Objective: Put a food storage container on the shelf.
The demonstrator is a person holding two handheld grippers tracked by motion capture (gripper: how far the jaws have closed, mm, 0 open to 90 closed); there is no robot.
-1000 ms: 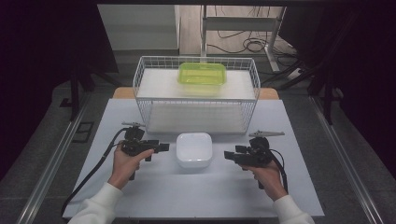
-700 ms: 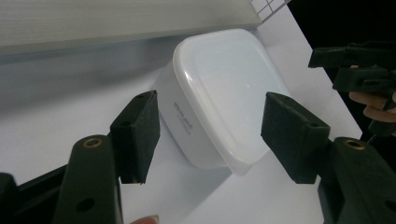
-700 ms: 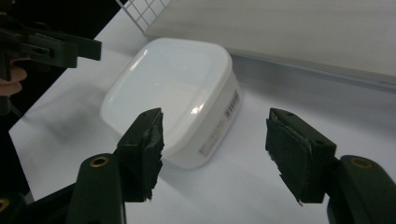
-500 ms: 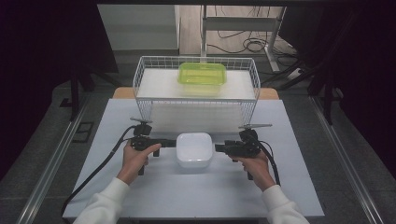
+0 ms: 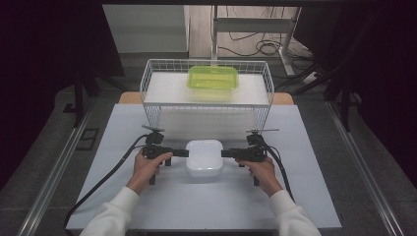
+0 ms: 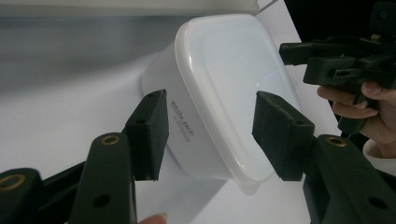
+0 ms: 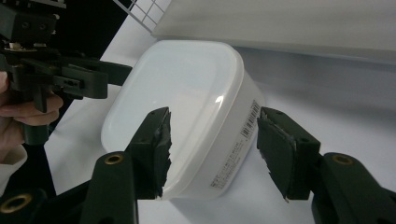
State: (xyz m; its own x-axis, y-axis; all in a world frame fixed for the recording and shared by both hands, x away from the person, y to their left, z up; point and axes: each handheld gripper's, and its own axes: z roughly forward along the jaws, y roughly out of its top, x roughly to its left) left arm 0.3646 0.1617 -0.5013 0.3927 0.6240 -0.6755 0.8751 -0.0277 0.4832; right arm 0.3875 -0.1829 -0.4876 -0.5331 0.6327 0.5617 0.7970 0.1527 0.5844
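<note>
A white, translucent plastic food container [image 5: 204,157] with rounded corners and a smooth, glossy lid is seen near the front middle of the pale, matte table [image 5: 123,123]. It is flanked by both hand-held tools. From its left side the left gripper [image 5: 185,153] is brought in level, and from its right side the right gripper [image 5: 224,153] is brought in the same way, each held in a hand with a white sleeve.

In the left gripper view, the container's end is framed between two black, blocky pads [image 6: 150,133]; a small printed label is seen on its side wall, and the lid's rim juts out slightly over the wall. The jaws have just been closing with the container between them, and a gap seems to remain on each side, though contact at the lower pad cannot be ruled out. In the right gripper view, the opposite end is bracketed likewise, with a barcode sticker on the wall; its jaws have just been closing too, and its rough-edged pads [image 7: 154,149] stand slightly clear of the plastic.

Farther back, a white wire basket [image 5: 152,83] is set on the table, and a lime-green translucent lidded box [image 5: 213,82] is seen inside it.
</note>
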